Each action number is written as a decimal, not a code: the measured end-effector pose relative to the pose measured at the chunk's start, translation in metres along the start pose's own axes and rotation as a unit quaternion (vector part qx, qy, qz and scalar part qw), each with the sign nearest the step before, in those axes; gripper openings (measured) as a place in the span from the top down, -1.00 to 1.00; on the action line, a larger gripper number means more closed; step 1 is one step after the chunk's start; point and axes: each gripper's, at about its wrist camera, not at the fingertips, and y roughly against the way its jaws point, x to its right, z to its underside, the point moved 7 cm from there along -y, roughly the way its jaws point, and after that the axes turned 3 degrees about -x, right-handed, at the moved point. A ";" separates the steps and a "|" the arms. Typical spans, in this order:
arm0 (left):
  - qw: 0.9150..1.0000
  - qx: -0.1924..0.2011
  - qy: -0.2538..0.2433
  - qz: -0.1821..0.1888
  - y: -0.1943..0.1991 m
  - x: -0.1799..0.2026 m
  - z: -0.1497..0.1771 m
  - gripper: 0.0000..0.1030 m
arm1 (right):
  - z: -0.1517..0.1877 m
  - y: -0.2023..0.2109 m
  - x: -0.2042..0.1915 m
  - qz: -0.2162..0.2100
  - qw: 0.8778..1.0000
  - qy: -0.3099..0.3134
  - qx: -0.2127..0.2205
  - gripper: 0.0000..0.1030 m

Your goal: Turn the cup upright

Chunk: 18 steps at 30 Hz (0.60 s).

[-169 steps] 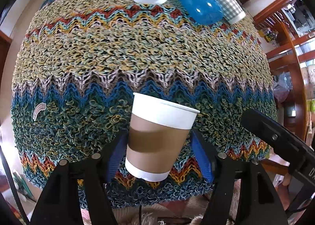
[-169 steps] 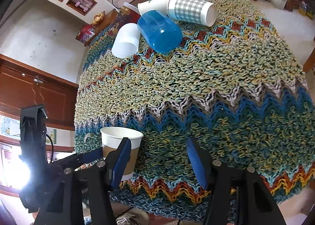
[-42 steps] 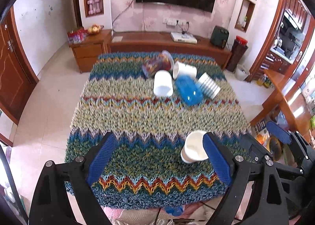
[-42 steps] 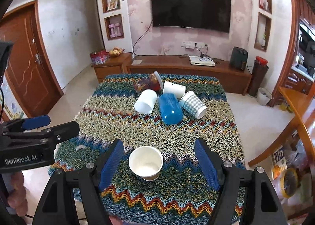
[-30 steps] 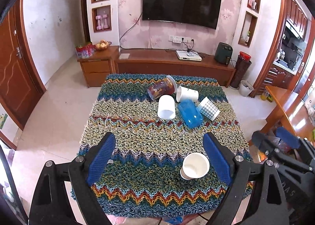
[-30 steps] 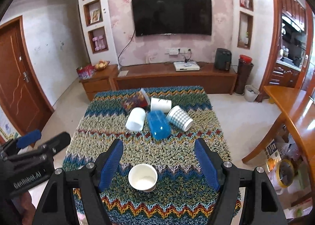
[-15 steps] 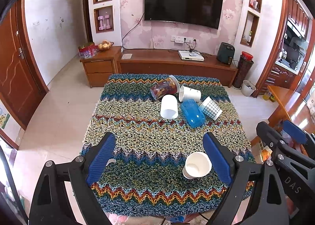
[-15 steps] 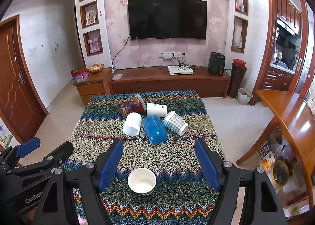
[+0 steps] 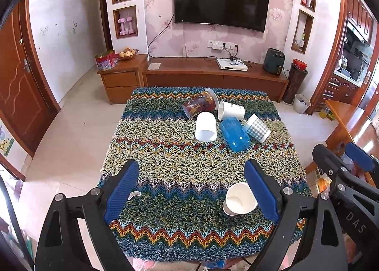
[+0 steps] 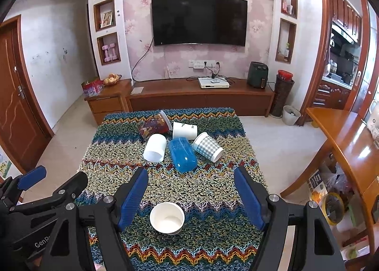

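A white paper cup (image 9: 239, 199) stands upright, mouth up, near the front edge of the knitted zigzag cloth (image 9: 165, 166); it also shows in the right wrist view (image 10: 167, 218). My left gripper (image 9: 190, 190) is open, empty and held high above the table, with the cup near its right finger. My right gripper (image 10: 190, 196) is open, empty and also high above, the cup below between its fingers. Several cups lie on their sides at the far end: a white one (image 9: 205, 127), a blue one (image 9: 234, 134), a checked one (image 9: 257, 128), a patterned red one (image 9: 200, 106).
The table stands in a living room with a TV (image 10: 199, 21) and a wooden cabinet (image 10: 199, 98) behind it. A wooden side table (image 10: 343, 133) is on the right. Tiled floor (image 9: 71, 133) lies to the left.
Both grippers have drawn back and up from the table; the left one let go of the upright paper cup earlier. In the last second the view only rose slightly.
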 end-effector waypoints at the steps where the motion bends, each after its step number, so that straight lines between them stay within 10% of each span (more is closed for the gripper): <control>1: 1.000 -0.001 0.000 0.000 -0.001 0.000 0.000 -0.79 | 0.000 -0.001 0.000 0.000 1.000 0.000 -0.001 -0.47; 18: 1.000 -0.015 0.000 -0.005 -0.012 -0.002 0.002 -0.79 | 0.004 -0.010 0.000 0.005 1.000 0.001 -0.012 -0.47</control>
